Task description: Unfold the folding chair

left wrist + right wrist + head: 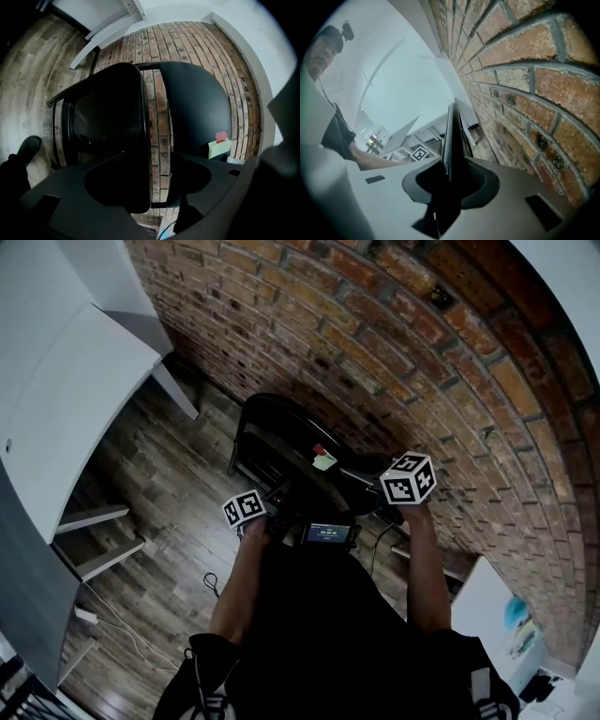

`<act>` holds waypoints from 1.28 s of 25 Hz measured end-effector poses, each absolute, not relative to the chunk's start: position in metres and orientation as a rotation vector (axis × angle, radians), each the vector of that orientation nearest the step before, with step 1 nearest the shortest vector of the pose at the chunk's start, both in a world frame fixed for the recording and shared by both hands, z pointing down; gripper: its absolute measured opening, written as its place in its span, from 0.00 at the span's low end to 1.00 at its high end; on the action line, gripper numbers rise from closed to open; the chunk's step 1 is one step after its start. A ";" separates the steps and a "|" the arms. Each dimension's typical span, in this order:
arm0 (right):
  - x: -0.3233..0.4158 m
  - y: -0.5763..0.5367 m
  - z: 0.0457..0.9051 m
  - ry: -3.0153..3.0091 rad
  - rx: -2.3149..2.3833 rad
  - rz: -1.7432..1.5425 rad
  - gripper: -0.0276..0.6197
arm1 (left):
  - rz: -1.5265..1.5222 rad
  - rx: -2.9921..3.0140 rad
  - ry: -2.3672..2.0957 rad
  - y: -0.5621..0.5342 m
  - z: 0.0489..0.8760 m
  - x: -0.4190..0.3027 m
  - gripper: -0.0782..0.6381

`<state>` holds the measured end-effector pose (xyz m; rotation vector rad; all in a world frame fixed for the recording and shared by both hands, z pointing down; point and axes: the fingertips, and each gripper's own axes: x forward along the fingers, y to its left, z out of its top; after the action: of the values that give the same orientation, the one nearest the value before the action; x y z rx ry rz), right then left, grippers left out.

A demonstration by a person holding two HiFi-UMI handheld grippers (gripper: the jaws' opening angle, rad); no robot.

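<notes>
The black folding chair stands against the brick wall, with a green and a red sticky note on its backrest. In the left gripper view the seat is at the left and the backrest at the right, with brick showing between them. My left gripper is open, and the seat's front edge reaches in between its jaws. My right gripper is shut on the backrest's thin top edge, which I see edge-on. From the head view the left gripper sits lower than the right gripper.
The brick wall runs right behind the chair. A white table with angled legs stands at the left. A cable lies on the wooden floor. A white board leans at the lower right.
</notes>
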<state>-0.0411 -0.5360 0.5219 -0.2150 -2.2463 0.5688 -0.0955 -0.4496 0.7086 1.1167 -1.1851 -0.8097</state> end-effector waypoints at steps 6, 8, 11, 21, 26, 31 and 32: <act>-0.042 -0.518 0.519 -2.254 -0.207 0.549 0.18 | -0.804 1.192 -1.091 -0.477 0.709 -0.060 0.50; -0.042 -0.515 0.518 -2.258 -0.198 0.535 0.18 | -0.780 1.190 -1.108 -0.473 0.712 -0.059 0.34; -0.042 -0.507 0.517 -2.259 -0.190 0.522 0.18 | -0.772 1.191 -1.109 -0.465 0.717 -0.059 0.19; -0.043 -0.469 0.510 -2.276 -0.141 0.440 0.18 | -0.831 1.267 -0.990 -0.438 0.708 -0.056 0.18; -0.044 -0.430 0.506 -2.274 -0.134 0.419 0.18 | -0.825 1.292 -0.963 -0.409 0.707 -0.056 0.18; -0.036 -0.403 0.506 -2.280 -0.056 0.477 0.18 | -0.747 1.349 -0.947 -0.387 0.708 -0.049 0.18; -0.033 -0.398 0.507 -2.282 -0.029 0.501 0.18 | -0.731 1.362 -0.941 -0.382 0.708 -0.047 0.17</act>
<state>-0.0325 -0.3979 0.5067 -0.0293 -2.2820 0.5007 -0.0469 -0.3819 0.7083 1.3620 -0.9412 -0.7313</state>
